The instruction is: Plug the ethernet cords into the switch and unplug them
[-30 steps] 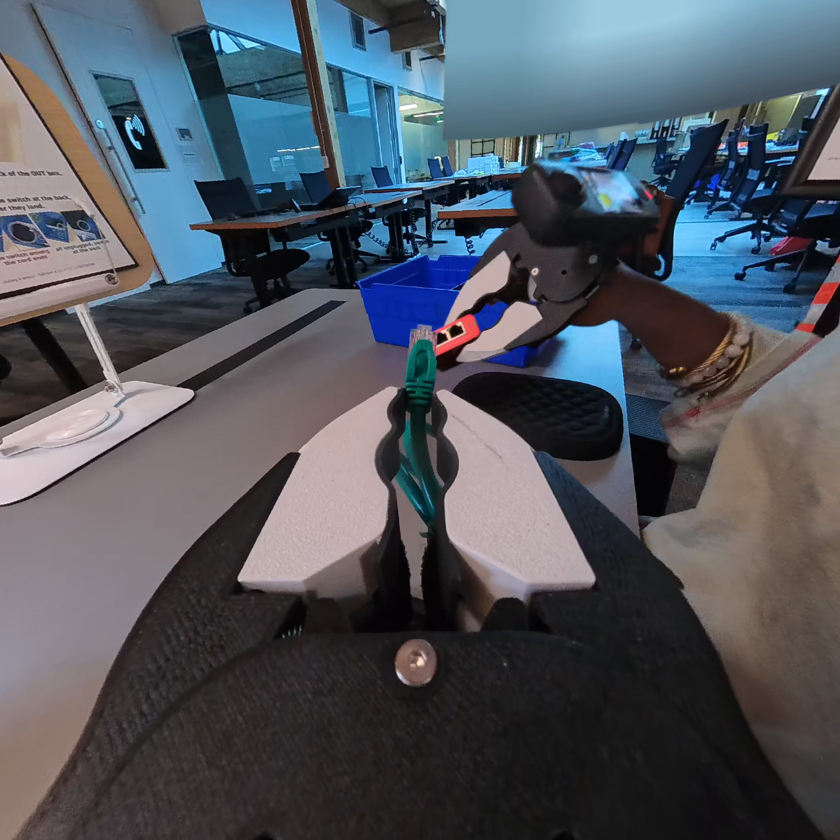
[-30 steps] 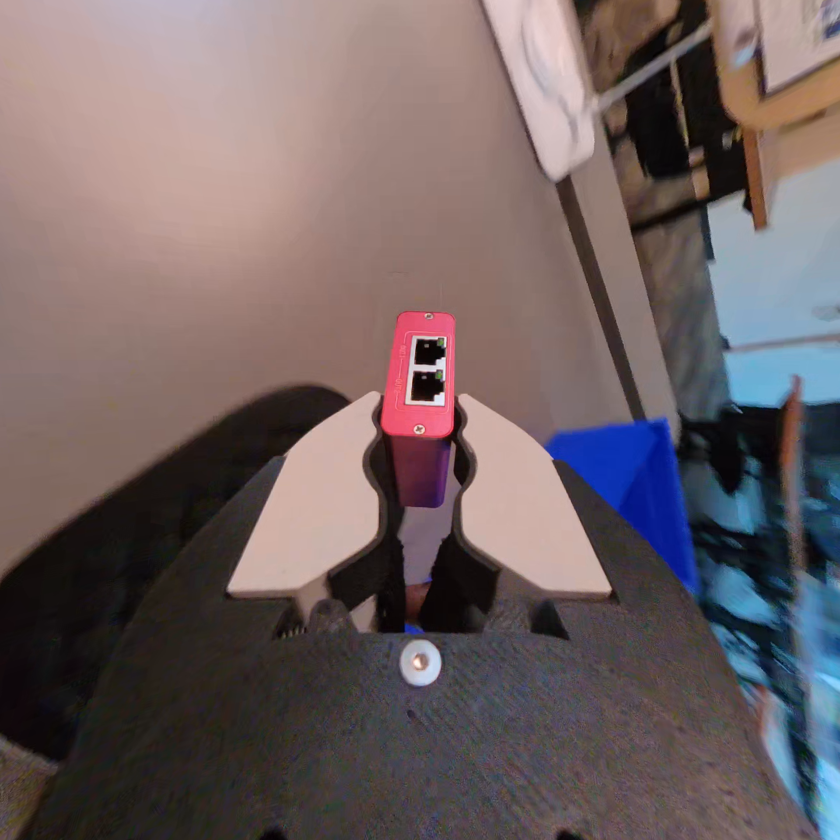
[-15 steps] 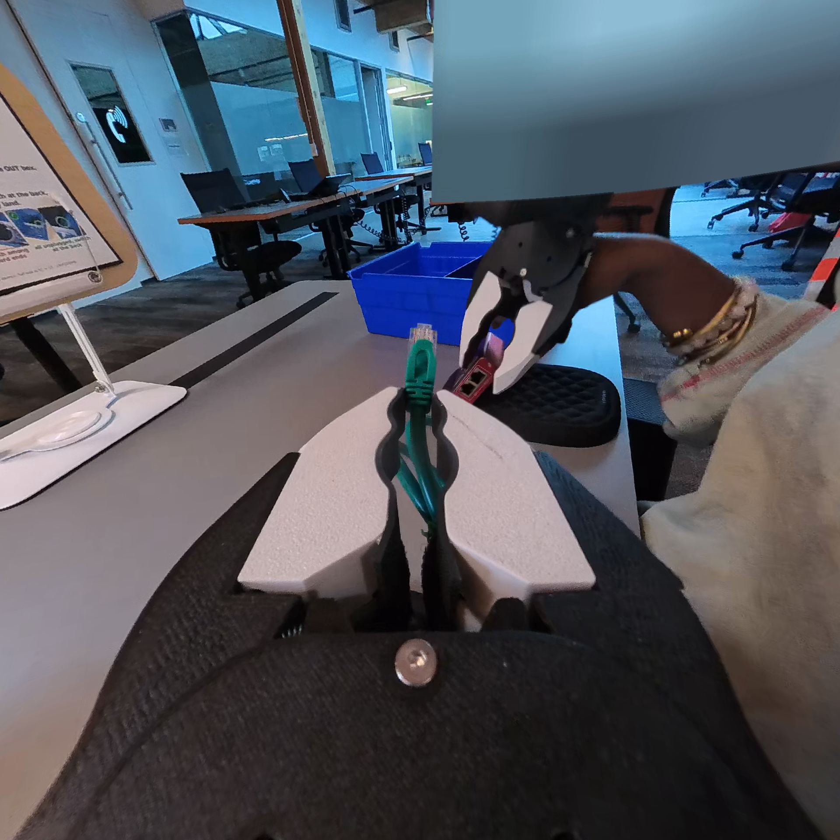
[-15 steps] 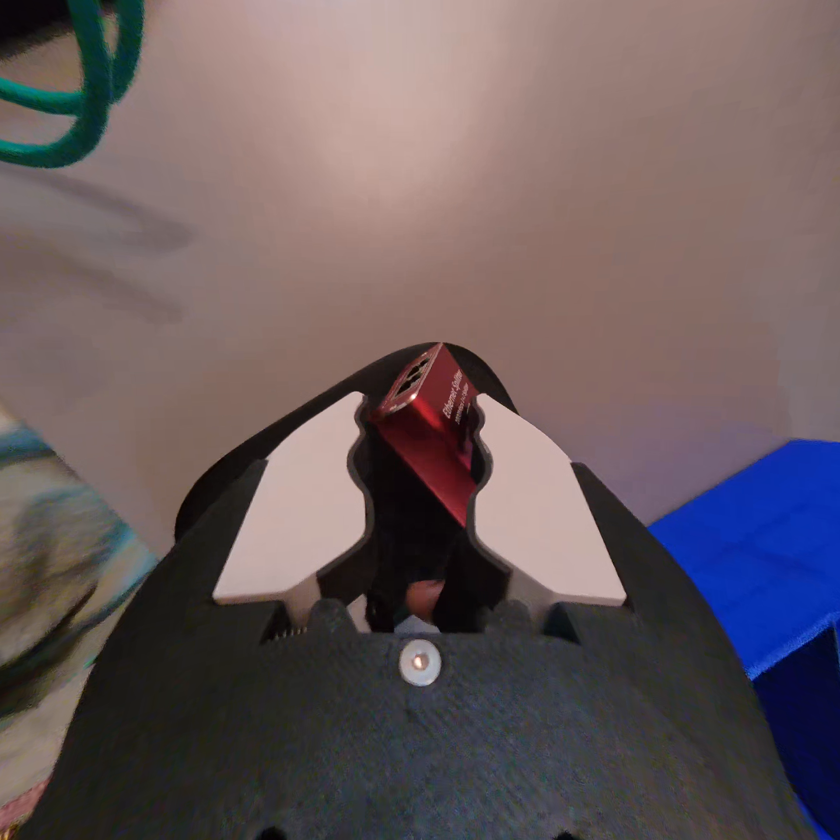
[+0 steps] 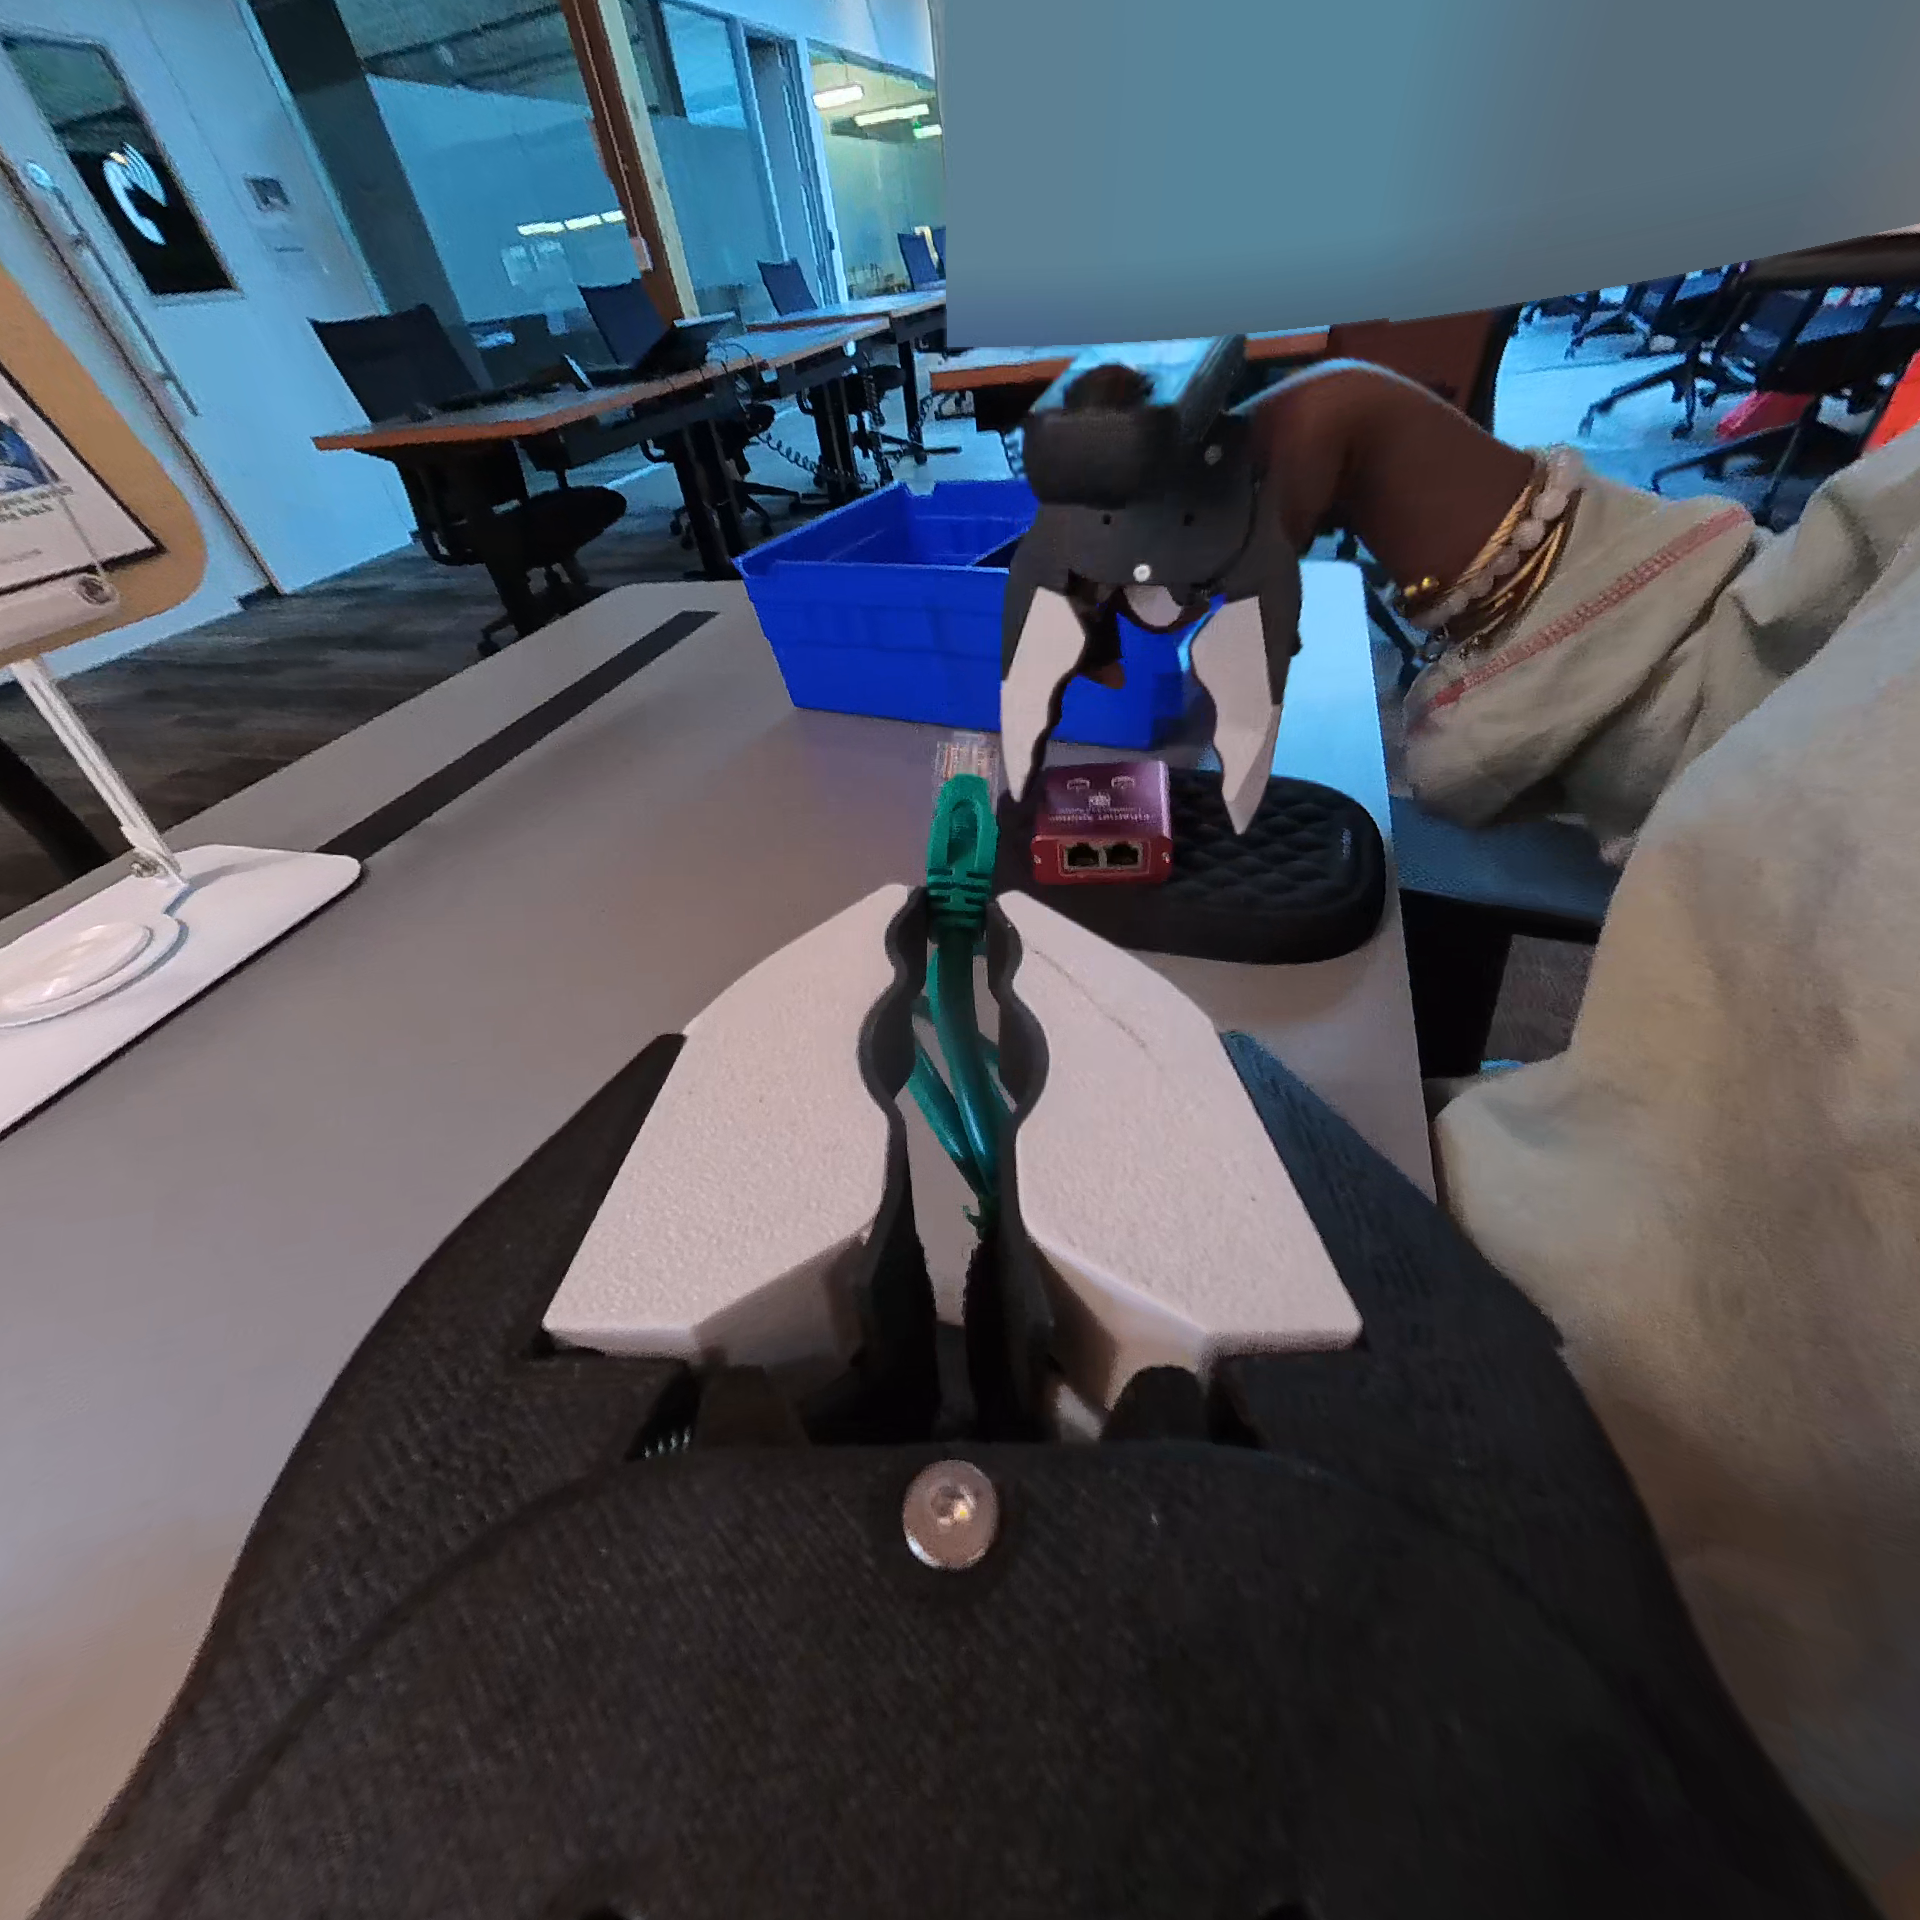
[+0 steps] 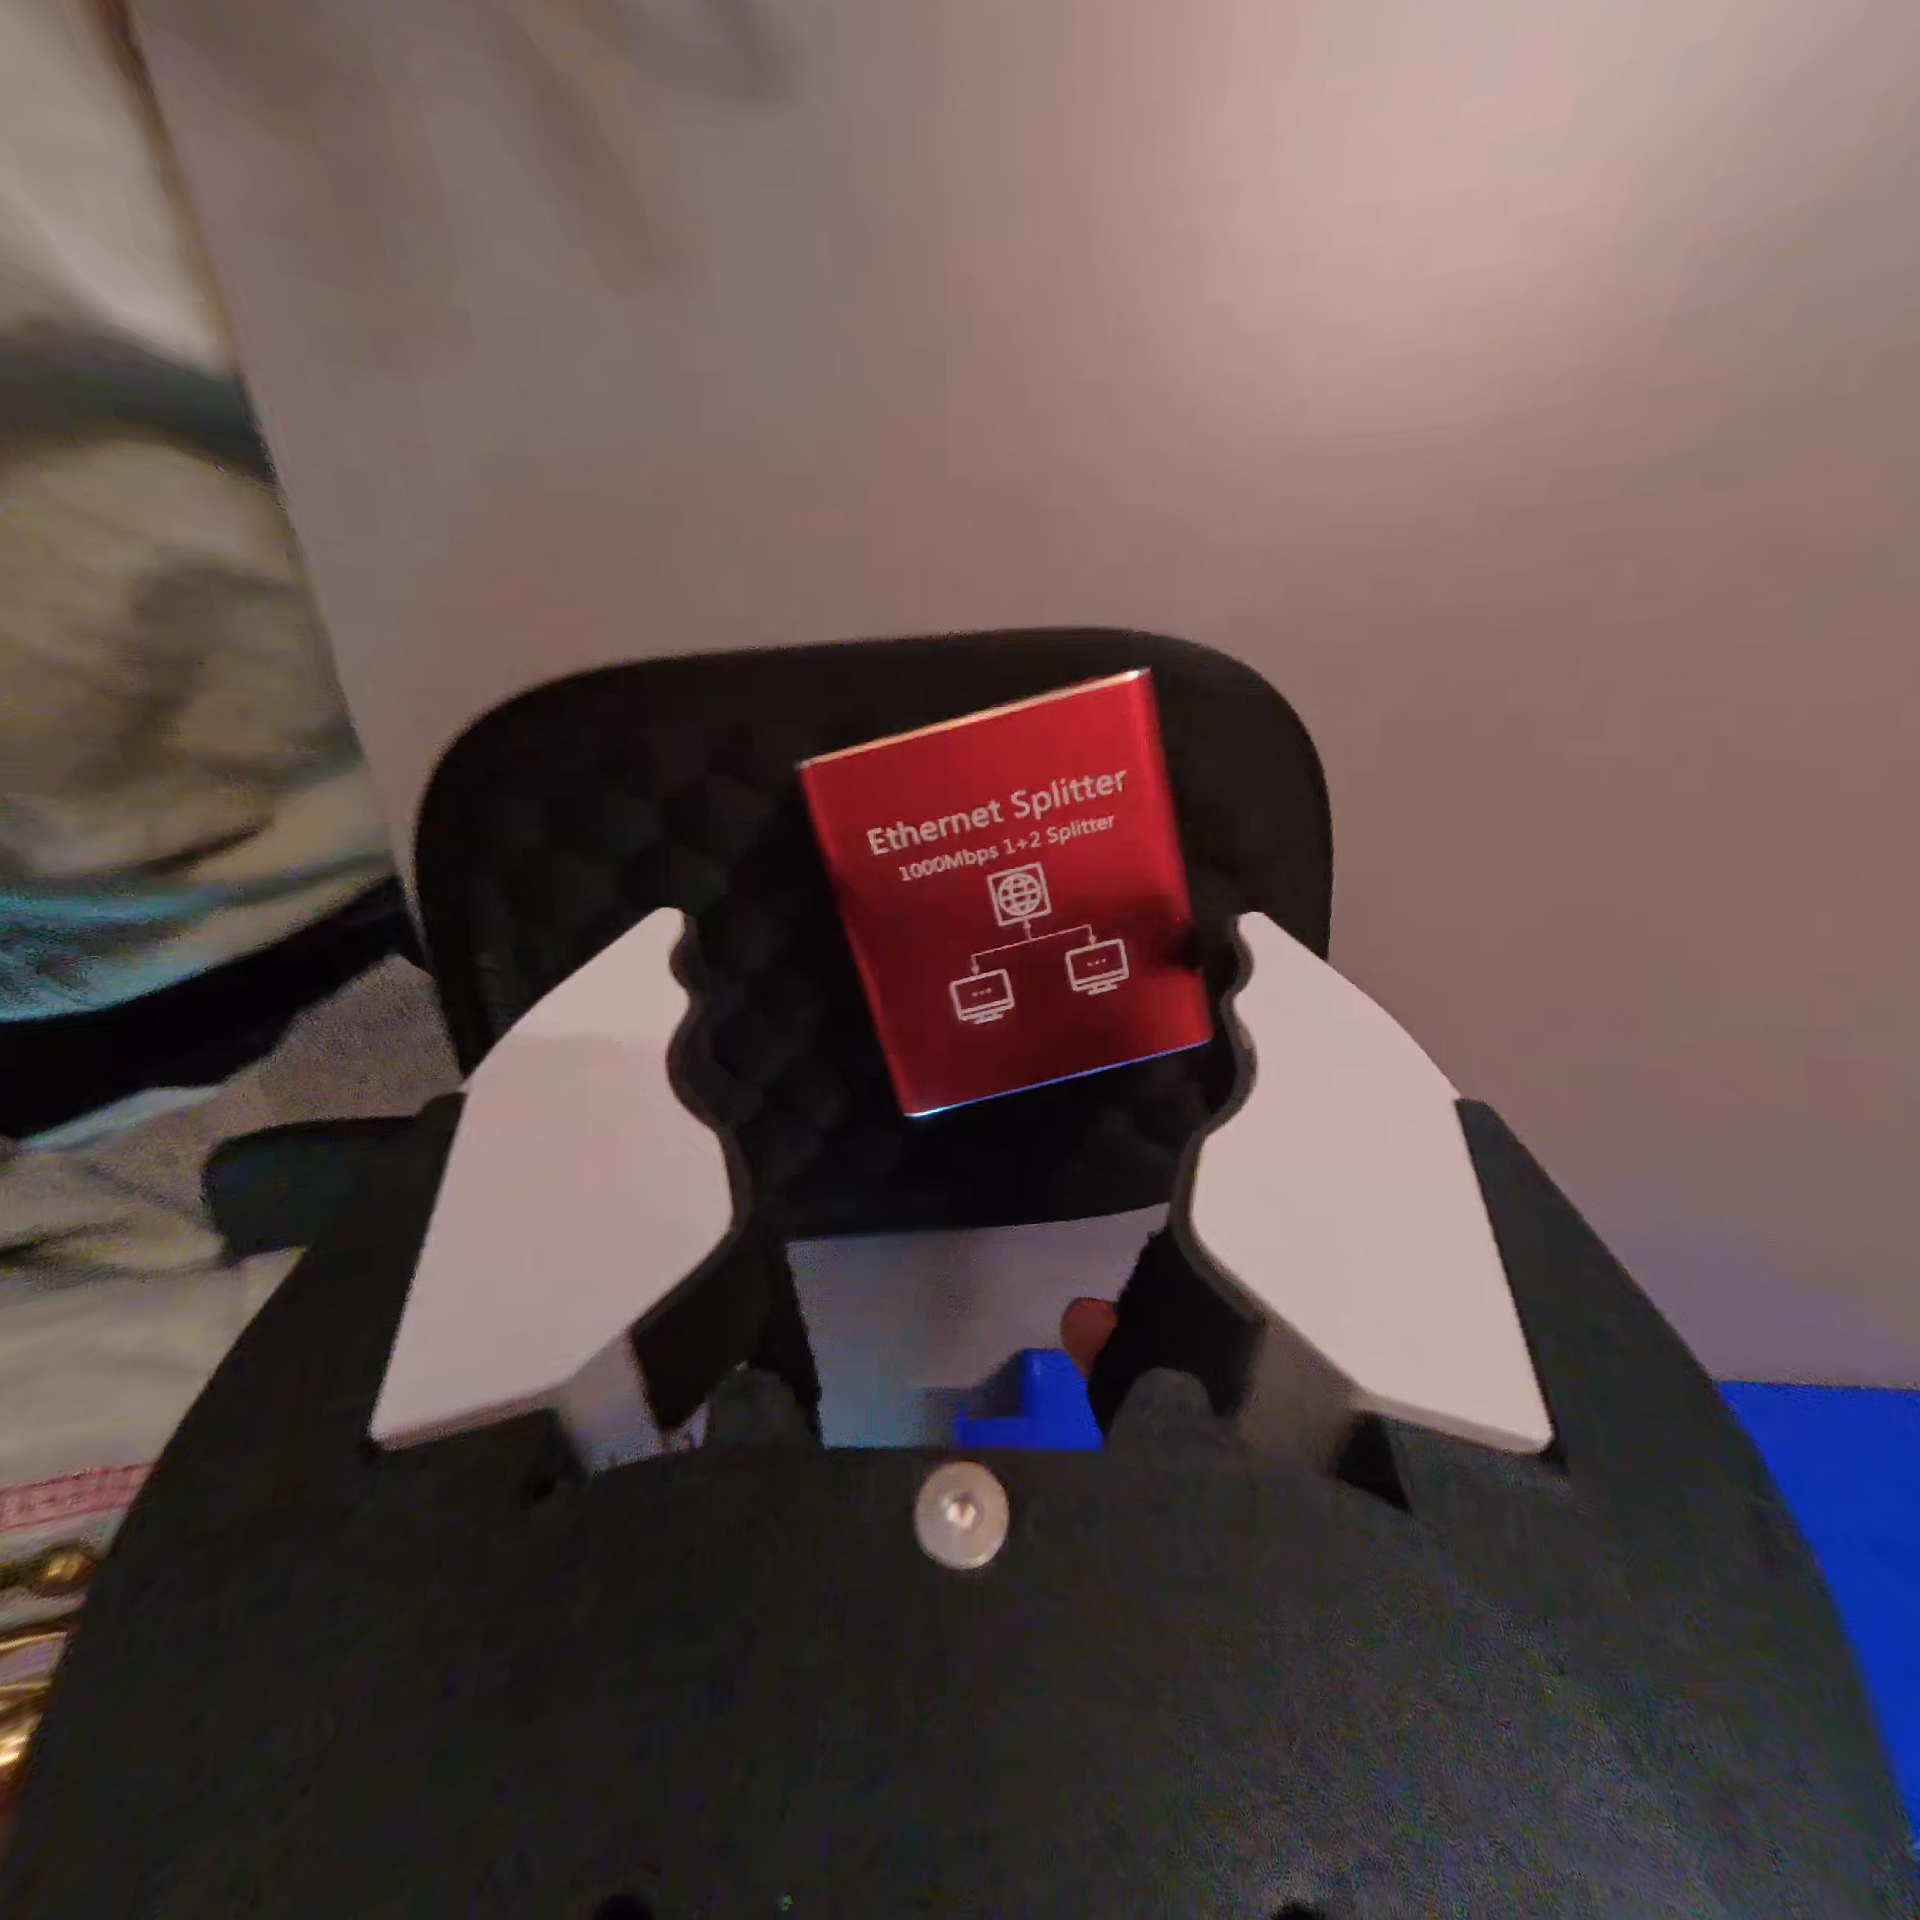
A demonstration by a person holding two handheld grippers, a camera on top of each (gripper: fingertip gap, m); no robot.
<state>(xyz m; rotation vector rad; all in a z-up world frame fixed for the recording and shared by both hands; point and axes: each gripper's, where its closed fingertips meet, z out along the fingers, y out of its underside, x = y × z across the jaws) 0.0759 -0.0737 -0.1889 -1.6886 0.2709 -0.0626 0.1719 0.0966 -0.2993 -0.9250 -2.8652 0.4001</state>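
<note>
The small red metal switch (image 5: 1103, 823) with two ports lies flat on a black quilted pad (image 5: 1268, 883), between the right gripper's (image 5: 1132, 753) released fingers, while the left gripper (image 5: 956, 914) grasps the green ethernet cord (image 5: 961, 862).

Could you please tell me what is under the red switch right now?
The switch lies flat on a black quilted pad, which rests on the grey table. The pad's patch directly beneath the switch is covered.

Bare grey table (image 5: 364, 1091) from your 9 to 11 o'clock. Blue bin (image 5: 894, 634) blocks 12. Black pad (image 5: 1278, 883) at 1 carries red switch (image 5: 1103, 821); right gripper (image 5: 1138, 774) hangs spread above it.
</note>
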